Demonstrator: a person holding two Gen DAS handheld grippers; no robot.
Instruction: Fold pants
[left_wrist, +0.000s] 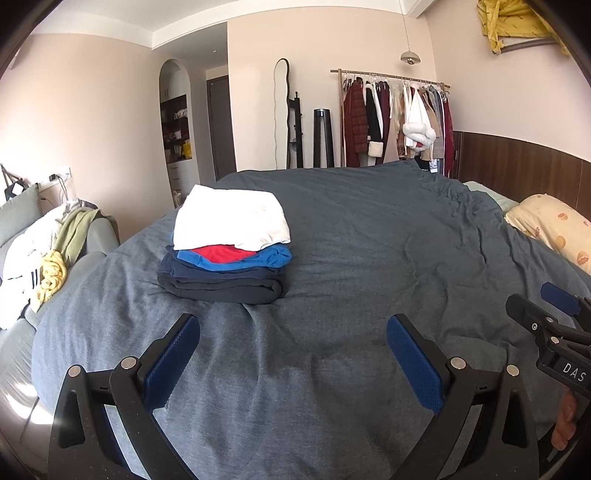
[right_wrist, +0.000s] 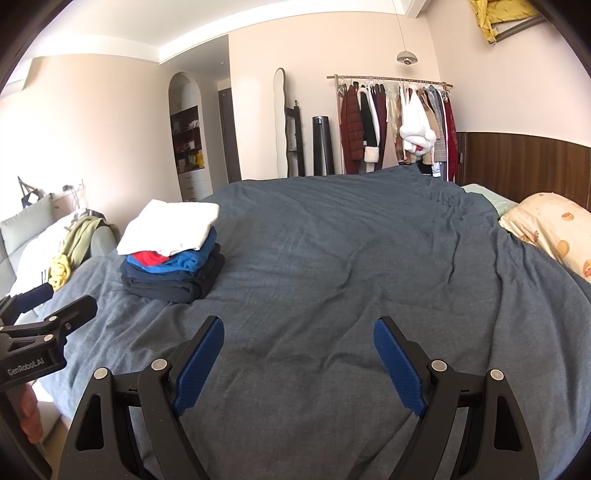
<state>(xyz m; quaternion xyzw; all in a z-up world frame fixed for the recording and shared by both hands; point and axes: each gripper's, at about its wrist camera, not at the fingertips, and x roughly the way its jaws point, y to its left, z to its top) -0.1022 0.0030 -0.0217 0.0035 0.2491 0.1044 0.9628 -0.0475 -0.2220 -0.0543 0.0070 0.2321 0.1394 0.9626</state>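
A stack of folded clothes (left_wrist: 225, 251) sits on the grey-blue bed cover (left_wrist: 369, 240): dark navy pieces at the bottom, blue and red ones above, a white one on top. The right wrist view shows the same stack (right_wrist: 171, 254) at the left. My left gripper (left_wrist: 293, 347) hovers over the cover just in front of the stack, open, with nothing between its blue pads. My right gripper (right_wrist: 299, 350) is open and empty too, over bare cover to the right of the stack. Each gripper also appears in the other's view, as the right gripper (left_wrist: 550, 314) and the left gripper (right_wrist: 51, 310).
A peach patterned pillow (left_wrist: 554, 229) lies at the bed's right side before a wooden headboard (left_wrist: 524, 166). A sofa heaped with loose clothes (left_wrist: 44, 258) stands left of the bed. A clothes rack (left_wrist: 395, 118), mirror and black stand line the far wall.
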